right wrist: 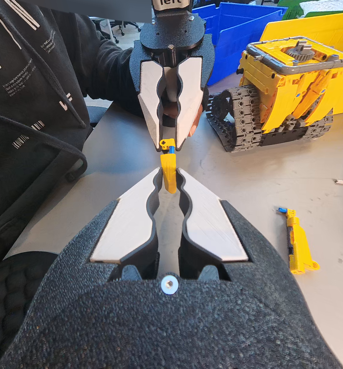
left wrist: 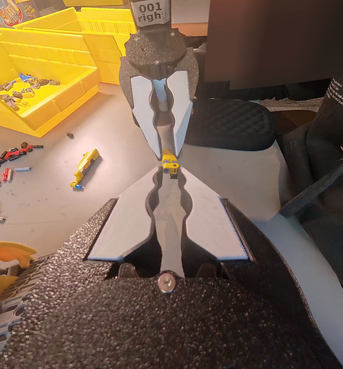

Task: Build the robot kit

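Observation:
My left gripper (left wrist: 170, 170) is shut on a small yellow connector (left wrist: 171, 167) with a blue pin. My right gripper (right wrist: 169, 169) is shut on a yellow wedge-shaped panel piece (right wrist: 168, 179). The two grippers face each other tip to tip above the grey table (right wrist: 226, 189). The connector (right wrist: 166, 143) and the panel meet at the blue pin (right wrist: 171, 149). The right gripper (left wrist: 167, 157) shows opposite in the left wrist view, with the panel (left wrist: 166, 154) between its tips. The left gripper (right wrist: 168, 148) shows opposite in the right wrist view.
A similar yellow sub-assembly (left wrist: 85, 167) (right wrist: 297, 241) lies on the table. A yellow tracked brick vehicle (right wrist: 286, 89) stands at the right. Yellow bins (left wrist: 46, 89) with small parts, loose pins (left wrist: 6, 165) and blue bins (right wrist: 236, 26) are nearby. A person in a black hoodie (right wrist: 26, 99) sits close. My two grippers' fingertips are within a few centimetres of each other.

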The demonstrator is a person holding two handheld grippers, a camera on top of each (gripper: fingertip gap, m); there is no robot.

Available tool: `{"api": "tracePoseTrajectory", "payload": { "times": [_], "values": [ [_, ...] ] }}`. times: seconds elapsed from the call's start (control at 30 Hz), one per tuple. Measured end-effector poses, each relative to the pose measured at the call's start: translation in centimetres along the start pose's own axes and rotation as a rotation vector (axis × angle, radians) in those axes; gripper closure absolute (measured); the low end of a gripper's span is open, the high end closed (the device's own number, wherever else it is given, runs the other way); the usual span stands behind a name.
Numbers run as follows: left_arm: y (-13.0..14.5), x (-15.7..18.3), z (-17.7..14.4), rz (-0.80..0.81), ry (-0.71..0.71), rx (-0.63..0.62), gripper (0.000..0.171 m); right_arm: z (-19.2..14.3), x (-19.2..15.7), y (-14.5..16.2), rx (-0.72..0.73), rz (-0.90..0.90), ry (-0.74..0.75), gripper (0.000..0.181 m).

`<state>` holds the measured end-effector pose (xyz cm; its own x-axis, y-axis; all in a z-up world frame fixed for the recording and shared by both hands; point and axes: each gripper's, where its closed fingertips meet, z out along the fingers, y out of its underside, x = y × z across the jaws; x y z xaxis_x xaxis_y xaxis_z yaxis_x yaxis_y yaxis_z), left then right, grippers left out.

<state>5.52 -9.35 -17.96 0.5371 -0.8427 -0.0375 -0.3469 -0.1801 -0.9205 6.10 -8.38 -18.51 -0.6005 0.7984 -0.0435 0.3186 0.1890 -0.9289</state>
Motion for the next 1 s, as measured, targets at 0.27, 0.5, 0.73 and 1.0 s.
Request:
{"api": "tracePoseTrajectory", "payload": {
  "times": [0.27, 0.5, 0.73, 1.0],
  "values": [
    [0.2, 0.0, 0.1, 0.007, -0.007, -0.016, 0.158, 0.1, -0.1, 0.2, -0.018, -0.001, 0.006, 0.168],
    [0.4, 0.1, 0.2, -0.002, 0.0, -0.032, 0.158, 0.2, -0.1, 0.4, -0.031, -0.016, 0.016, 0.169],
    [1.0, 0.4, 0.5, 0.014, 0.002, -0.076, 0.158, 0.4, -0.4, 1.1, -0.092, -0.033, 0.016, 0.169],
    [1.1, 0.7, 0.7, 0.032, 0.001, -0.093, 0.158, 0.7, -0.8, 1.4, -0.111, -0.045, 0.006, 0.169]
  ]
}}
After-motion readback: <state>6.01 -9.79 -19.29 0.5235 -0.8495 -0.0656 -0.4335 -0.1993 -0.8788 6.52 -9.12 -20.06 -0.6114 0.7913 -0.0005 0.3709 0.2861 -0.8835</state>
